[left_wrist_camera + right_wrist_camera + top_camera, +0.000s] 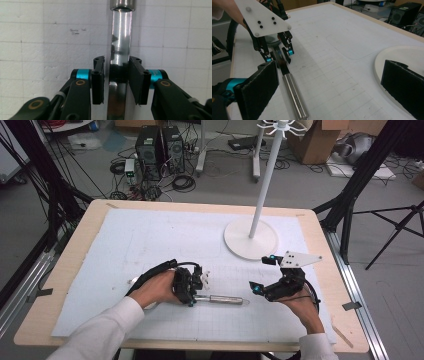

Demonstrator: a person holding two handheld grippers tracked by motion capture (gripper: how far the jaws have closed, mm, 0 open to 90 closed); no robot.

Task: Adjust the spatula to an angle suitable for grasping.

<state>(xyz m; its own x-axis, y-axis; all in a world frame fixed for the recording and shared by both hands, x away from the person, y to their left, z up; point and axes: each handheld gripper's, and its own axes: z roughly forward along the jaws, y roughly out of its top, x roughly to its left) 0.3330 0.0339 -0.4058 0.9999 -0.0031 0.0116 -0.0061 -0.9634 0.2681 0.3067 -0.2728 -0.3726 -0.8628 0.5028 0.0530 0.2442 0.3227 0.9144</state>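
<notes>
While the left gripper [116, 82] clamps the thin shiny neck of a metal utensil [218, 299] lying flat on the white gridded mat [150, 245], the right gripper [260, 276] waits nearby, jaws wide. That slick neck could slip or swivel when lifted.

One metal utensil [220, 299] lies at lower centre of the high view, on a surface [90, 227] bearing one white sheet [150, 235]. One white stand [251, 237] sits right of centre. Two tongs work here: the left tongs [196, 292] and the right tongs [262, 274].
</notes>
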